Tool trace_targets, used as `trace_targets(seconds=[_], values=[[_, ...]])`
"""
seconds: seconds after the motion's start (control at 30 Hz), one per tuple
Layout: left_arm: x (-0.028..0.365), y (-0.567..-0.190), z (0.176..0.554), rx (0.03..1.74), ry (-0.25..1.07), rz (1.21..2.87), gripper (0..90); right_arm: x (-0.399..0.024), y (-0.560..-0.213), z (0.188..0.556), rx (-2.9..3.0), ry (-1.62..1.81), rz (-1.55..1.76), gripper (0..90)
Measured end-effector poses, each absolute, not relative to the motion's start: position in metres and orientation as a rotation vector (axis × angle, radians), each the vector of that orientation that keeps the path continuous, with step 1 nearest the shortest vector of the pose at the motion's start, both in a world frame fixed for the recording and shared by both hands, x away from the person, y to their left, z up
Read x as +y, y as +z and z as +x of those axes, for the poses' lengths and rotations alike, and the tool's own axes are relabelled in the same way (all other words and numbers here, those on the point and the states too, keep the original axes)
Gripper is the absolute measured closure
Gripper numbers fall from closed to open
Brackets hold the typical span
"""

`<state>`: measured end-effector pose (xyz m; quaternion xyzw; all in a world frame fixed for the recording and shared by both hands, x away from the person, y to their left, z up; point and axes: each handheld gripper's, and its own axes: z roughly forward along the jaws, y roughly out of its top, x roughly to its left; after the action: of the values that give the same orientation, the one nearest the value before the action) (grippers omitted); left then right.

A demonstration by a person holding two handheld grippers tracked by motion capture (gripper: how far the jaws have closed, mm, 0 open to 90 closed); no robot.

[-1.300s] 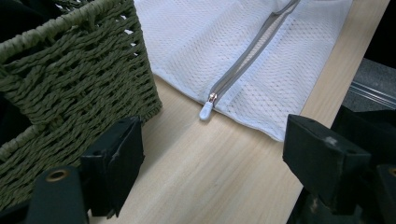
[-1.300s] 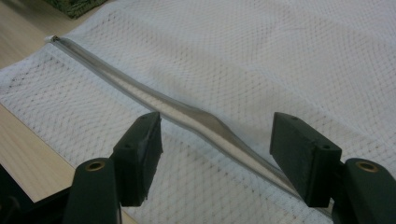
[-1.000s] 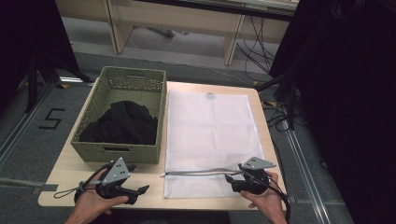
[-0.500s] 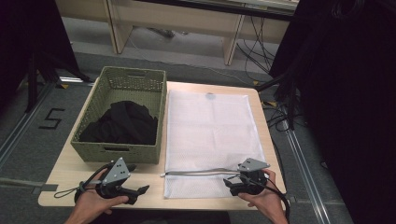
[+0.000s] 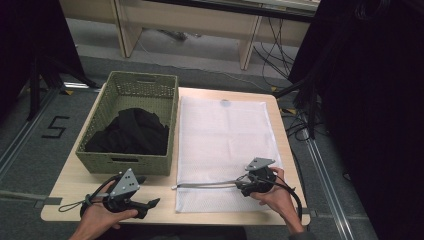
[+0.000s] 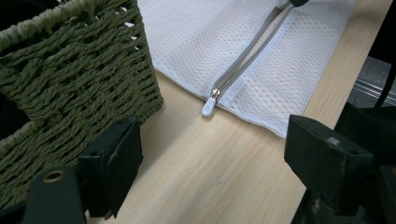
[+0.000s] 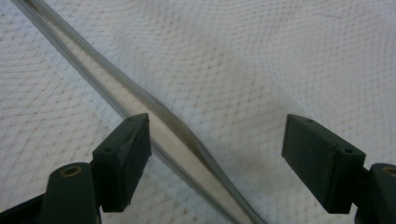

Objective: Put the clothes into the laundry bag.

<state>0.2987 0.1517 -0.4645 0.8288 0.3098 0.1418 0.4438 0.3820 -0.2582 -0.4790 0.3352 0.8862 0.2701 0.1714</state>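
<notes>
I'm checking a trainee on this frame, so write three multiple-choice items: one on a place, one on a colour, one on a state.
1. Where is the mesh laundry bag?
A. inside the basket
B. flat on the table, right of the basket
C. on the floor

2. What colour is the woven basket?
A. green
B. red
C. white

3. How do the right gripper jaws stand?
A. clamped on the basket rim
B. shut on a black garment
C. open over the bag's zip

Answers:
1 B, the high view shows it spread beside the basket.
2 A, its weave is olive green.
3 C, the right gripper view shows the zipper between parted jaws.
</notes>
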Motion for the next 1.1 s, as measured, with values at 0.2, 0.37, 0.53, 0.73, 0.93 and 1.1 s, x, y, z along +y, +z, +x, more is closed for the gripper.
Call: trace_targets(seconds=[0.2, 0.37, 0.53, 0.73, 0.93, 1.1], values=[[0.152, -0.464, 0.299, 0.748, 0.353, 2.064, 19.1, -0.251, -0.485, 0.394, 2.532, 0.751, 0.923, 23.5], [0.152, -0.464, 0.298, 0.767, 0.347, 2.058, 19.1, -0.243, -0.494, 0.405, 2.563, 0.717, 0.869, 21.2], [0.152, -0.464, 0.299, 0.744, 0.357, 2.065, 19.2, -0.240, -0.497, 0.411, 2.577, 0.714, 0.889, 20.5], [0.151, -0.465, 0.298, 0.751, 0.357, 2.048, 19.7, -0.246, -0.495, 0.421, 2.615, 0.798, 0.952, 53.9], [0.152, -0.463, 0.300, 0.726, 0.370, 2.073, 20.0, -0.246, -0.495, 0.422, 2.608, 0.797, 0.939, 81.5], [0.154, -0.462, 0.299, 0.736, 0.358, 2.082, 20.1, -0.237, -0.487, 0.419, 2.541, 0.746, 0.888, 87.8]])
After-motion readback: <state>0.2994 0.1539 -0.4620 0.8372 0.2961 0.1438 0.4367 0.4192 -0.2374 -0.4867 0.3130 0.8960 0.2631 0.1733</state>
